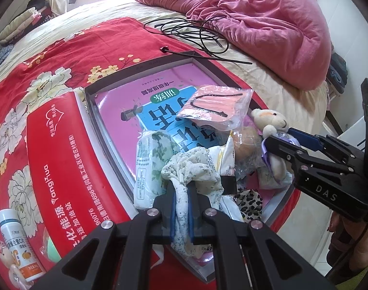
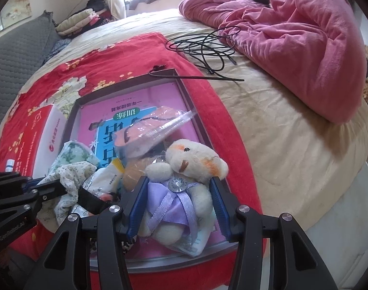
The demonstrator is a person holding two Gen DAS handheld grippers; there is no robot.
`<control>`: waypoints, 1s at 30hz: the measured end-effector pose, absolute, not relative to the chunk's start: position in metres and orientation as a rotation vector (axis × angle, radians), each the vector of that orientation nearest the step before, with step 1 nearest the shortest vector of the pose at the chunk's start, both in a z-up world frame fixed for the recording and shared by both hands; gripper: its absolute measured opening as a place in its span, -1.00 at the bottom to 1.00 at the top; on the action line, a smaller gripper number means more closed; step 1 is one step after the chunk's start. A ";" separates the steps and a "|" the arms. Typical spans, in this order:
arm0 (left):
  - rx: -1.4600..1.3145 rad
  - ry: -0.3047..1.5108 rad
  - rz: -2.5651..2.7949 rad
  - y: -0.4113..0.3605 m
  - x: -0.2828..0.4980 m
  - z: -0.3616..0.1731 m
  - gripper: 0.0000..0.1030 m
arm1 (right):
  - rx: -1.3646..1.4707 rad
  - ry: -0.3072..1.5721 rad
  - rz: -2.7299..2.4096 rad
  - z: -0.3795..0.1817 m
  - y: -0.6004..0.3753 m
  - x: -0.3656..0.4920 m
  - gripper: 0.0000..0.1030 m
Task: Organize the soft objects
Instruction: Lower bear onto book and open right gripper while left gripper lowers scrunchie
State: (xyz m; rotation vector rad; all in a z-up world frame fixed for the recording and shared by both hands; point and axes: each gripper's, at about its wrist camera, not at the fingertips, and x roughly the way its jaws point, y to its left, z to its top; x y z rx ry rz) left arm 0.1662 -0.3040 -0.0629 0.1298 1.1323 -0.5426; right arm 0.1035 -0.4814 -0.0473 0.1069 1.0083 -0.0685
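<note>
A grey-rimmed box tray (image 1: 150,64) (image 2: 126,82) lies on a red floral blanket and holds a pink book and several soft things. My left gripper (image 1: 181,191) (image 2: 48,186) is shut on a white floral cloth (image 1: 196,169) (image 2: 73,176) over the tray's near end. My right gripper (image 2: 178,188) (image 1: 278,137) is shut on a cream teddy bear in a purple dress (image 2: 184,176) (image 1: 271,125), held over the tray's near right corner. A bagged pink mask (image 1: 217,106) (image 2: 147,128) and a green-patterned tissue pack (image 1: 155,159) (image 2: 75,152) lie in the tray.
A red carton (image 1: 63,159) (image 2: 36,133) lies left of the tray, a vitamin bottle (image 1: 17,244) beside it. A black cable coil (image 1: 191,33) (image 2: 203,46) and a zip tie (image 2: 196,77) lie beyond. A pink quilt (image 1: 268,24) (image 2: 292,36) is heaped at right.
</note>
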 end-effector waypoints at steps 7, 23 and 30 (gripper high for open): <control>0.127 1.134 -0.544 -0.304 0.166 -0.062 -0.85 | 0.101 1.024 -0.052 -0.053 -0.477 0.104 0.06; 0.051 1.104 -0.591 -0.300 0.165 -0.046 -0.08 | 0.047 0.956 -0.040 -0.016 -0.467 0.094 0.39; 0.037 1.038 -0.590 -0.283 0.151 -0.015 0.18 | 0.018 0.893 -0.023 0.017 -0.453 0.078 0.44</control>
